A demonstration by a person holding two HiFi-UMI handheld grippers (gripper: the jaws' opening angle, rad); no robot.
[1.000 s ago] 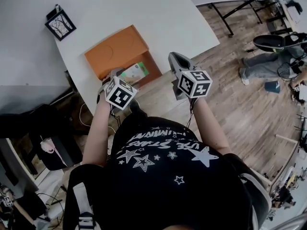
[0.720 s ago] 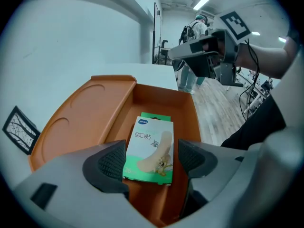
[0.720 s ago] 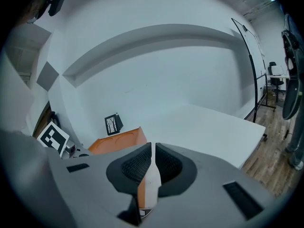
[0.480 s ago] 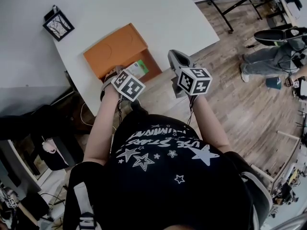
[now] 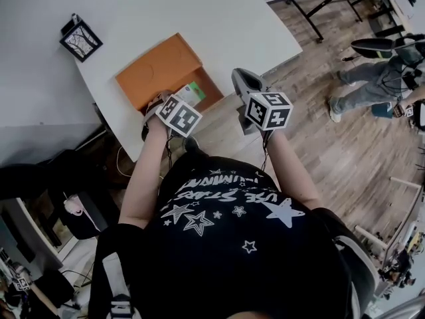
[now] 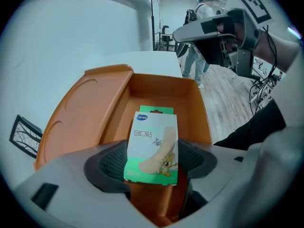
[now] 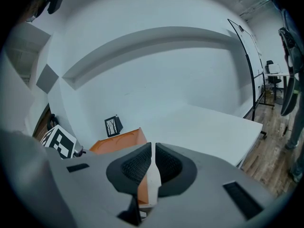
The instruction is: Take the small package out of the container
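The small package (image 6: 152,144), a green and white box with a cartoon print, stands between the pads of my left gripper (image 6: 151,161), which is shut on it. It hangs just over the near end of the open orange container (image 6: 194,108), whose lid lies flat to the left. From the head view, the package (image 5: 192,92) shows at the container (image 5: 158,68) by the table's near edge, with the left gripper (image 5: 165,104) on it. My right gripper (image 5: 243,80) hovers to the right of the container, and its jaws (image 7: 153,167) are shut with nothing between them.
A small black lantern (image 5: 80,38) stands on the white table (image 5: 252,25) behind the container. The table's edge runs just past the container, with wooden floor (image 5: 319,145) beyond. A person (image 5: 372,78) stands at the far right.
The left gripper has moved forward to the package in the container and shut on it; the package now stands tilted up between the pads. The right gripper has hardly moved.
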